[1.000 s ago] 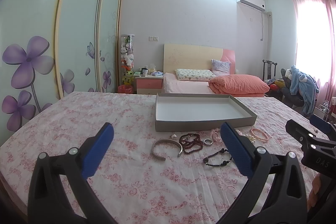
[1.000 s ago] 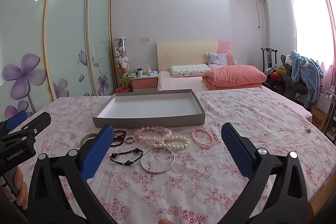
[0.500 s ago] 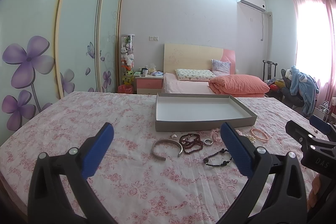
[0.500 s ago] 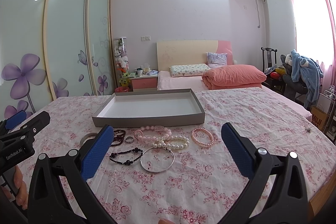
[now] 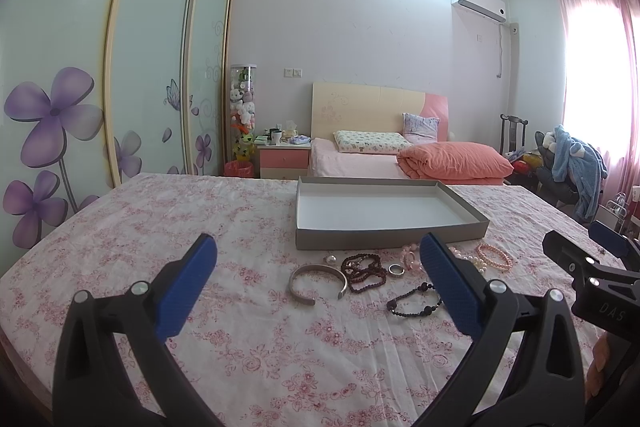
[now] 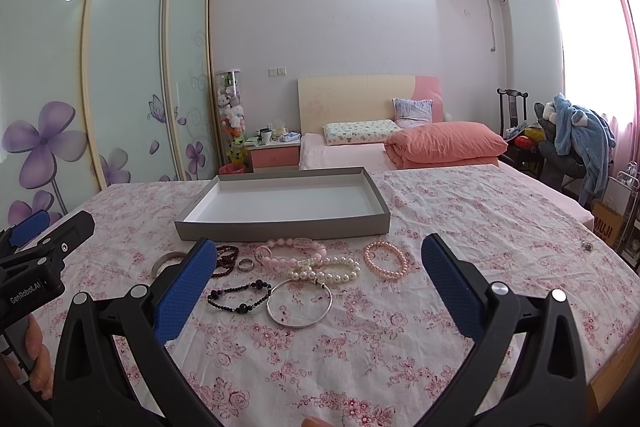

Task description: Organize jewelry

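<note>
Jewelry lies scattered on the floral tabletop [image 6: 460, 227], just in front of the empty grey tray [image 6: 280, 227]. Silver bangle [image 6: 300, 305] looks stiff and slippery, best pinched across its rim; beaded black bracelet [image 6: 240, 297] looks limp and light. Right gripper [image 6: 316, 277] and left gripper [image 5: 318, 281] both gape wide, holding nothing.

A tray [image 6: 280, 229] sits on the table [image 6: 460, 227], nothing in it. Before its near wall the jewelry lies in a row: cuff [image 5: 316, 281] farthest left, ring [image 6: 245, 264] and 2 bead strings mid, a bangle [image 6: 300, 303] nearest. A bed [image 6: 360, 147] stands behind the table.
</note>
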The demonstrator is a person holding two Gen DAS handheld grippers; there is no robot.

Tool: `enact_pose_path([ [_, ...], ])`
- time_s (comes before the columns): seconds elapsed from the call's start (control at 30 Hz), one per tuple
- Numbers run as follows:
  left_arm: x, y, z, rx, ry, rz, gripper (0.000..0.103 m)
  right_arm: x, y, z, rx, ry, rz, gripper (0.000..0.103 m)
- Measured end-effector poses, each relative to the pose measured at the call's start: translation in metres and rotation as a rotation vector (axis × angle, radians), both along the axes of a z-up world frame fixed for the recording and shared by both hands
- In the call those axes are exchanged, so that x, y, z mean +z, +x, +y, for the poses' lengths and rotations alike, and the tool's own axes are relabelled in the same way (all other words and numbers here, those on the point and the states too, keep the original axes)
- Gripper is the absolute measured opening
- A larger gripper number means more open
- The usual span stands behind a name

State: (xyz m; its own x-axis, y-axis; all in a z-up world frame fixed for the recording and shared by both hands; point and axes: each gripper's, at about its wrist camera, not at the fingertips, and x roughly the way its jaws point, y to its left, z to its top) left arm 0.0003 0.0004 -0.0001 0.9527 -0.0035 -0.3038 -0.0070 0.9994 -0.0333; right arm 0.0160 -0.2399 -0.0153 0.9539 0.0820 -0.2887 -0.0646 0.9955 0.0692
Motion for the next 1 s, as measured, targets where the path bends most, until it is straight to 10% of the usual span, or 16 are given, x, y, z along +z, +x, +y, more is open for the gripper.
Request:
enact_pose_path([
  [1.0, 0.0000, 0.0001, 0.0001, 0.000, -0.002, 0.003, 0.099, -0.0011, 0.0026, -0.0002, 0.000, -0.001, 0.005, 0.101],
])
